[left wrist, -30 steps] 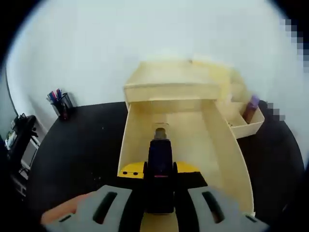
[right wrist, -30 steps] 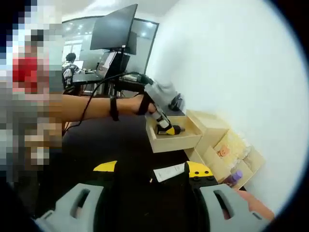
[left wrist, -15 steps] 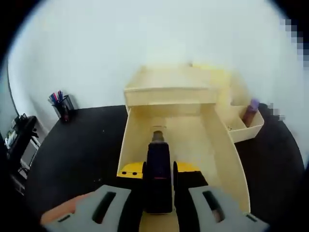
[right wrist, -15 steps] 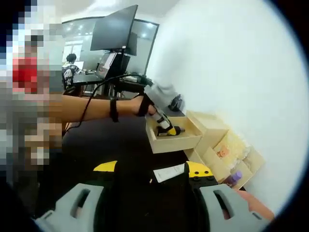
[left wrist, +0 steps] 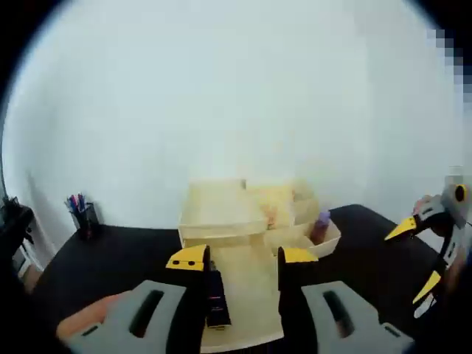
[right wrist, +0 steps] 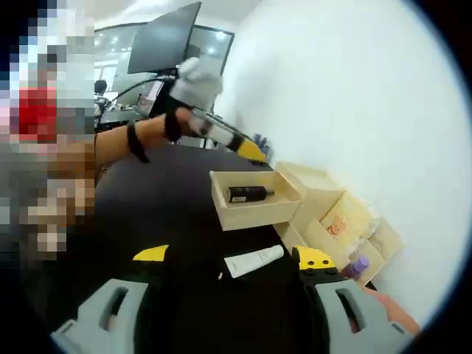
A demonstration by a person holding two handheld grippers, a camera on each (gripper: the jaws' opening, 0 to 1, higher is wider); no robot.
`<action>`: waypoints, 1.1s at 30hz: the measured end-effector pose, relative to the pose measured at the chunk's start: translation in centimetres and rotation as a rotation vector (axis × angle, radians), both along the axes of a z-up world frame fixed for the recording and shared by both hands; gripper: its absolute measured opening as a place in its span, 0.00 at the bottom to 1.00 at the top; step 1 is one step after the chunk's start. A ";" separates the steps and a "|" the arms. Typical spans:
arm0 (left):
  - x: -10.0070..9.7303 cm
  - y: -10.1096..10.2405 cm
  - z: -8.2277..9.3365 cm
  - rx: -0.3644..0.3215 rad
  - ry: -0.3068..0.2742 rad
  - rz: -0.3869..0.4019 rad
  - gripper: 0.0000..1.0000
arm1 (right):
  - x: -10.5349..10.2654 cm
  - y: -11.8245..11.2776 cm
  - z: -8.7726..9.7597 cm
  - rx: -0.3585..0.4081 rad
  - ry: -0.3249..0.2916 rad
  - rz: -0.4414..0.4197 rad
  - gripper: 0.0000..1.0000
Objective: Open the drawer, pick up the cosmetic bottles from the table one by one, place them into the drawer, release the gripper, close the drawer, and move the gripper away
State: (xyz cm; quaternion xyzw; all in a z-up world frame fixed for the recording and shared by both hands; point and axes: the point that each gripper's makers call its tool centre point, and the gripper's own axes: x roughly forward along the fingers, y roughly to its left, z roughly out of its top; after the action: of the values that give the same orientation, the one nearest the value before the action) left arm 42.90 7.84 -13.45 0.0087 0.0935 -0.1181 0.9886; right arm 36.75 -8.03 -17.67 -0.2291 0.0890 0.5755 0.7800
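The pale wooden drawer stands pulled out of its organizer. A dark cosmetic bottle lies on its side inside, also seen as the dark bottle in the drawer. My left gripper hovers open above the drawer's front, holding nothing. From the right gripper view, the left gripper hangs in a hand above the drawer's far side. A white tube lies on the black table just ahead of my open right gripper.
A purple bottle stands in the organizer's side tray; the same purple bottle appears on the right. A pen holder sits at the table's left. The right gripper enters from the right. A monitor stands behind.
My left gripper has opened and let go of the dark bottle, which now lies in the drawer. The gripper has risen and drawn back from the drawer.
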 end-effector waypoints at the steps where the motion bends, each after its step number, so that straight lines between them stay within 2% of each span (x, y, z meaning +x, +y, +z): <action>1: -0.7 0.0 0.4 0.010 -0.020 -0.025 0.39 | 0.1 0.1 -0.2 0.000 0.001 -0.008 0.67; 2: -1.3 0.0 0.8 0.037 -0.051 -0.054 0.42 | 0.1 0.2 -0.5 0.000 -0.002 -0.014 0.69; 3: -1.7 0.3 1.0 0.036 -0.070 -0.050 0.46 | 0.2 0.2 -0.6 -0.001 -0.005 -0.021 0.71; 5: -2.7 0.3 1.0 0.053 -0.098 -0.091 0.52 | 0.5 0.3 -0.7 -0.004 -0.009 -0.031 0.74; 7: -3.2 0.7 0.3 0.048 -0.080 -0.095 0.64 | 0.8 0.3 -0.9 -0.001 -0.015 -0.051 0.80; 10: -4.1 1.2 -0.7 0.070 -0.100 -0.138 0.80 | 1.1 0.6 -1.3 0.009 -0.017 -0.072 0.91; 12: -4.5 1.8 -1.1 0.079 -0.126 -0.149 0.89 | 1.3 0.8 -1.8 0.000 -0.041 -0.089 0.93; 14: -4.8 2.7 -1.1 0.077 -0.172 -0.135 0.91 | 1.8 0.7 -2.3 -0.021 -0.073 -0.118 0.93; 16: -5.1 2.8 -1.6 0.039 -0.172 -0.165 0.96 | 1.7 0.8 -2.7 -0.035 -0.077 -0.122 0.93; 21: -5.7 3.8 -2.6 0.004 -0.190 -0.194 0.96 | 1.4 0.9 -2.6 -0.037 -0.075 -0.128 0.93; 23: -5.9 3.4 -3.0 -0.034 -0.192 -0.231 0.96 | 1.2 0.9 -2.6 -0.038 -0.079 -0.130 0.93; 25: -5.8 3.3 -3.8 -0.041 -0.178 -0.238 0.96 | 1.3 0.9 -2.6 -0.035 -0.070 -0.139 0.93; 29: -5.4 2.3 -6.5 0.011 -0.136 -0.280 0.96 | 1.0 1.5 -2.8 -0.017 -0.054 -0.143 0.93; 33: -5.2 1.5 -9.0 0.028 -0.102 -0.318 0.96 | 1.6 2.2 -2.7 -0.057 -0.071 -0.140 0.93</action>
State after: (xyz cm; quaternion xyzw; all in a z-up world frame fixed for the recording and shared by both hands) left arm 37.68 9.34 -22.42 0.0430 0.0420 -0.2714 0.9606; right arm 38.34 -5.86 -20.39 -0.2649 0.0935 0.5082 0.8142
